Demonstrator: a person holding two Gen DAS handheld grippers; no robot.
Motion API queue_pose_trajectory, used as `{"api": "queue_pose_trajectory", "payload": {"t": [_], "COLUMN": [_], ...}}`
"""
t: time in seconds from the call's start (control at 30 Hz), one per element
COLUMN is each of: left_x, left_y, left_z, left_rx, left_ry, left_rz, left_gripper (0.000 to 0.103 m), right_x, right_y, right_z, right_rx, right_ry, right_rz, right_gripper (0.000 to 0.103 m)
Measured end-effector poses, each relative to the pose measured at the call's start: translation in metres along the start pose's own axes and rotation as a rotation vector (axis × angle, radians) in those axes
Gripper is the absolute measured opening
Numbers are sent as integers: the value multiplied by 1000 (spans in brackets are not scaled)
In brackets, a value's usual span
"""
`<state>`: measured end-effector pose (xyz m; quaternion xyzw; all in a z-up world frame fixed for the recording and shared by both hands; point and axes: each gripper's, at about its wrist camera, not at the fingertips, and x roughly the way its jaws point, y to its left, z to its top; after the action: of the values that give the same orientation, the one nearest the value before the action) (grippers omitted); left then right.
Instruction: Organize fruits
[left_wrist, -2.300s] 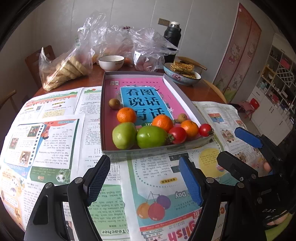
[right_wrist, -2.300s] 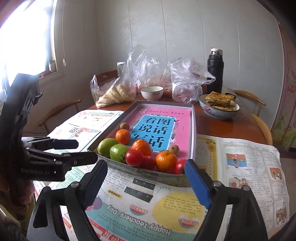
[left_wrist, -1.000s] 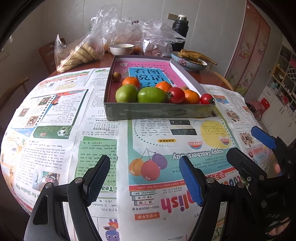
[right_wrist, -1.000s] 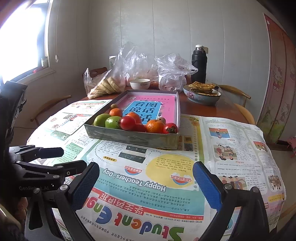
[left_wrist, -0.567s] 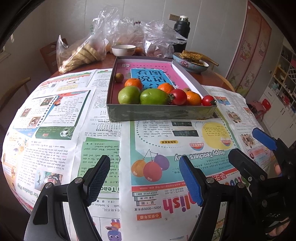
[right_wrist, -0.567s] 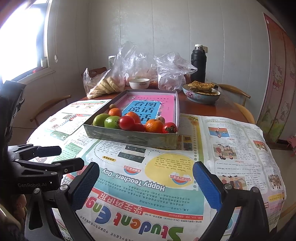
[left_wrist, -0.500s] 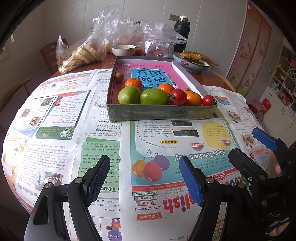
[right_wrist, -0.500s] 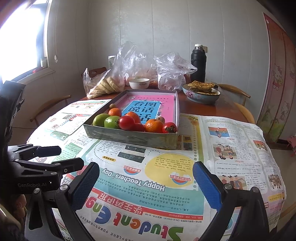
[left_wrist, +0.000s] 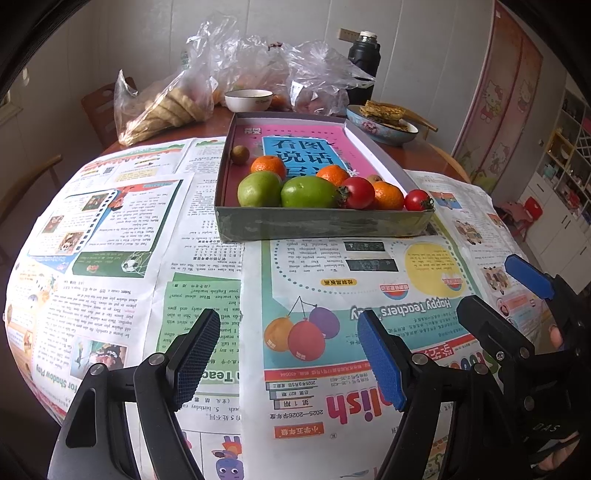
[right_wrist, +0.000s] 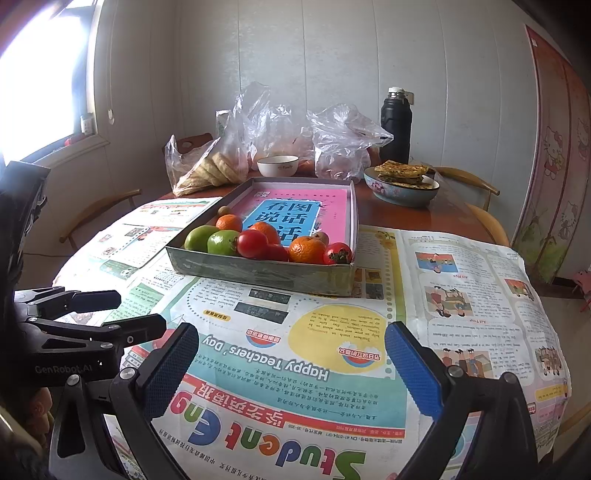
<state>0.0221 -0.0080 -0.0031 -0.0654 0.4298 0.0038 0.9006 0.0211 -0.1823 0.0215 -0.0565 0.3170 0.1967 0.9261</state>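
Observation:
A shallow grey box (left_wrist: 317, 223) with a pink and blue book cover inside holds the fruit along its near wall: two green fruits (left_wrist: 258, 189), several oranges (left_wrist: 387, 195), red tomatoes (left_wrist: 357, 192) and a small brown fruit (left_wrist: 239, 154). The box also shows in the right wrist view (right_wrist: 258, 275). My left gripper (left_wrist: 288, 354) is open and empty, low over the newspaper well in front of the box. My right gripper (right_wrist: 291, 363) is open and empty, also in front of the box, to the right of the left one.
Newspapers (left_wrist: 110, 236) cover the round wooden table. Behind the box stand plastic bags with bread (left_wrist: 166, 107), a white bowl (left_wrist: 248, 99), a black thermos (left_wrist: 364, 66) and a blue bowl of flatbread (left_wrist: 384, 123). Chairs ring the table.
Since 2.3 s ago both grippers have pulled back from the box toward the table's near edge. In the last half second nothing has visibly moved.

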Motion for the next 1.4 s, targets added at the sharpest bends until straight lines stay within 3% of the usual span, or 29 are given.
{"api": "queue_pose_trajectory", "payload": {"t": [1.4], "left_x": [-5], "left_y": [-1], "left_z": [1], "left_rx": [19], "left_ry": [-12], "left_rz": [23], "left_gripper": [78], "right_x": [2], "right_y": [-5], "right_z": [0], "right_rx": [11], "right_ry": [5], "right_rz": [-4], "right_gripper": [102]}}
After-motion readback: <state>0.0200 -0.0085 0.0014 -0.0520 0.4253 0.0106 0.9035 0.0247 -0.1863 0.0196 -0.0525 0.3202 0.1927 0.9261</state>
